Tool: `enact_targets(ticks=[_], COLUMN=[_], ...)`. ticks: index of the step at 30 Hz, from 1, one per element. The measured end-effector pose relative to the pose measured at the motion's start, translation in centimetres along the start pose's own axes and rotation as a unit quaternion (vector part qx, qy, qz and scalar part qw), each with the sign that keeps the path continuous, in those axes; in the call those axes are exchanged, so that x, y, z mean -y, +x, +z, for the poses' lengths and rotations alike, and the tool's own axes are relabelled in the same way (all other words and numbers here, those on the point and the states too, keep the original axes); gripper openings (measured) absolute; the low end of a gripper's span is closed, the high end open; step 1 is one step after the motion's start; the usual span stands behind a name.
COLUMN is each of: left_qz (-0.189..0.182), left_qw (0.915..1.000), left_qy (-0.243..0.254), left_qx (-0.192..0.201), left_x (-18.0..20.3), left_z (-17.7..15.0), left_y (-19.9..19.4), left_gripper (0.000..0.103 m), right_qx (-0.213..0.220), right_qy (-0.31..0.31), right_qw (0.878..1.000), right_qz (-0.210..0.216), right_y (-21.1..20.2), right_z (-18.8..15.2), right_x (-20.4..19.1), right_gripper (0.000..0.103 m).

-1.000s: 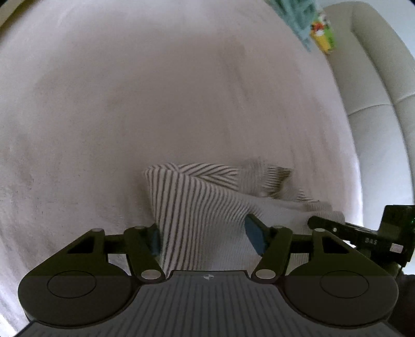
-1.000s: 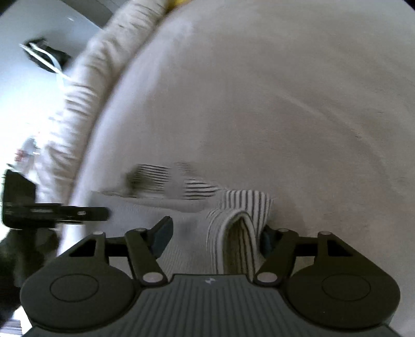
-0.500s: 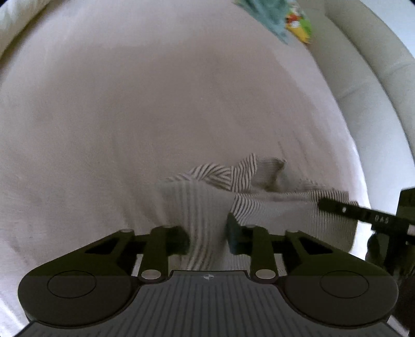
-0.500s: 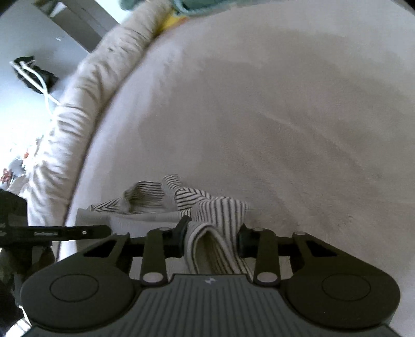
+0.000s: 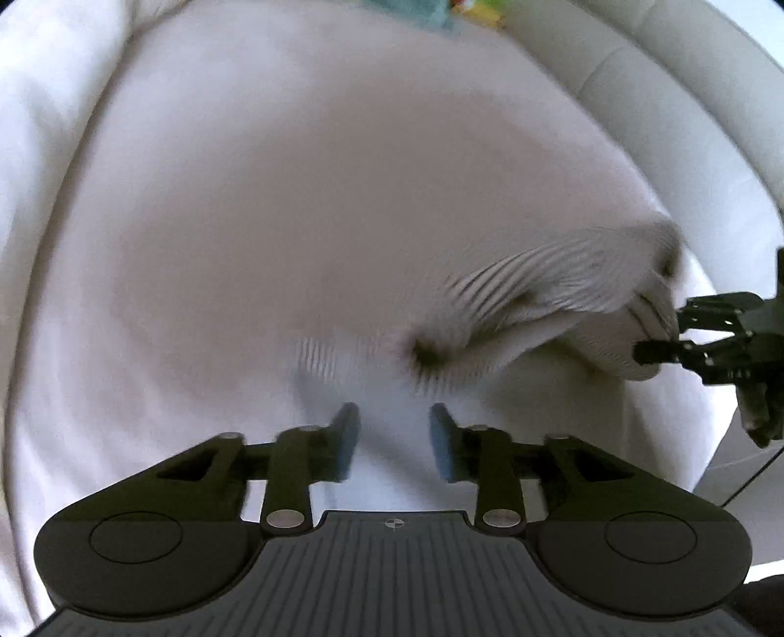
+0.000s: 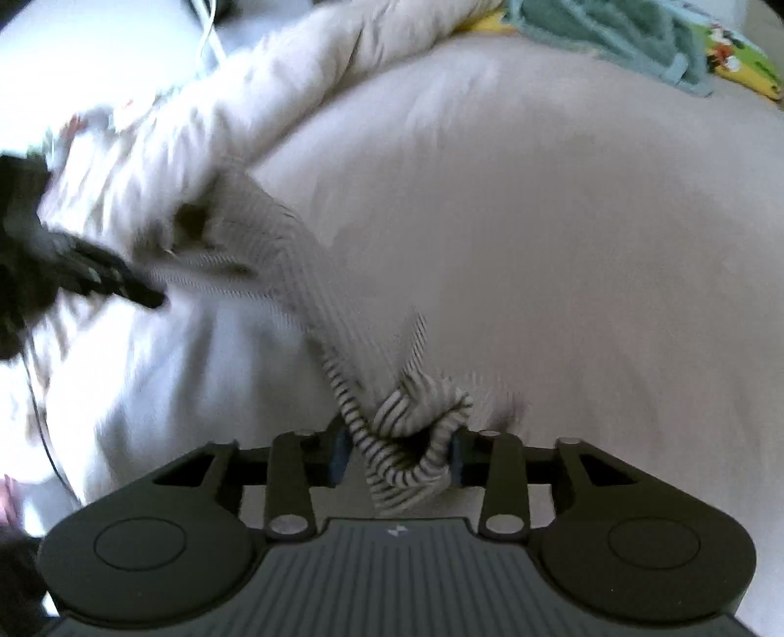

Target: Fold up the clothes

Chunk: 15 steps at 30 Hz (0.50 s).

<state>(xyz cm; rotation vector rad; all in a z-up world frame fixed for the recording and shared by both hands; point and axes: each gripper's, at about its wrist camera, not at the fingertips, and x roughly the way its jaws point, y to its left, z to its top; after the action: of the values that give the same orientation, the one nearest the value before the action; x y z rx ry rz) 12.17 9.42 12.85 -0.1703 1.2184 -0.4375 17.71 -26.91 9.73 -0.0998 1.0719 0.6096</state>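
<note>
Striped shirt (image 6: 294, 274) lifted over the bed (image 6: 563, 235), caught in my right tongs (image 6: 397, 453).

My right tongs are clamped on a bunched striped edge. My left tongs (image 5: 392, 441) stand part open, holding nothing; the shirt hangs blurred just ahead and to their right.

Your striped garment (image 6: 294, 255) shows thin dark-and-white stripes on the pale pinkish-grey bedsheet (image 6: 563, 220), with a teal towel (image 6: 612, 29) and yellow-green printed cloth (image 6: 740, 59) at its far edge.
</note>
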Motion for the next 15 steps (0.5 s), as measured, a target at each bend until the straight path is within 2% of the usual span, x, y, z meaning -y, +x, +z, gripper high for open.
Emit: enact_targets(ticks=[2,4,8,11,14,15], left_qz=[0.012,-0.002,-0.031,-0.047,-0.05,-0.032], left_qw=[0.9998,0.9988,0.9957,0.9906,0.9863,0.9885], left_qy=[-0.012,-0.044,-0.086,-0.119,-0.142,-0.134], left_qx=[-0.013,-0.022,0.01,0.048,0.069,0.061], left_x=[0.0,-0.7,-1.5,-2.8,-2.4,-1.9], left_z=[-2.9,-5.1,-5.9,-5.8,-3.3,-2.9], left_y=[-0.5,-1.3,-3.9,-5.9,-4.1,-2.9], left_gripper=[0.045,0.048,0.07,0.081,0.086,0.087], right_qx=[-0.025,-0.046,-0.046,-0.007,0.05,0.067], right_qy=[-0.008,-0.007,0.026,0.083,0.157,0.182], right_qw=[1.0,0.999,0.998,0.996,0.986,0.981], right_qz=[-0.013,-0.018,-0.03,-0.024,0.009,0.016], right_y=[-0.6,-1.5,-5.5,-8.1,-8.7,-8.0], right_z=[-2.5,-4.8,-7.5,-7.9,-7.4,-6.9], right_x=[-0.6,-1.0,0.2,1.8,3.2,3.7], right_gripper=[0.041,0.044,0.058,0.066,0.067,0.067])
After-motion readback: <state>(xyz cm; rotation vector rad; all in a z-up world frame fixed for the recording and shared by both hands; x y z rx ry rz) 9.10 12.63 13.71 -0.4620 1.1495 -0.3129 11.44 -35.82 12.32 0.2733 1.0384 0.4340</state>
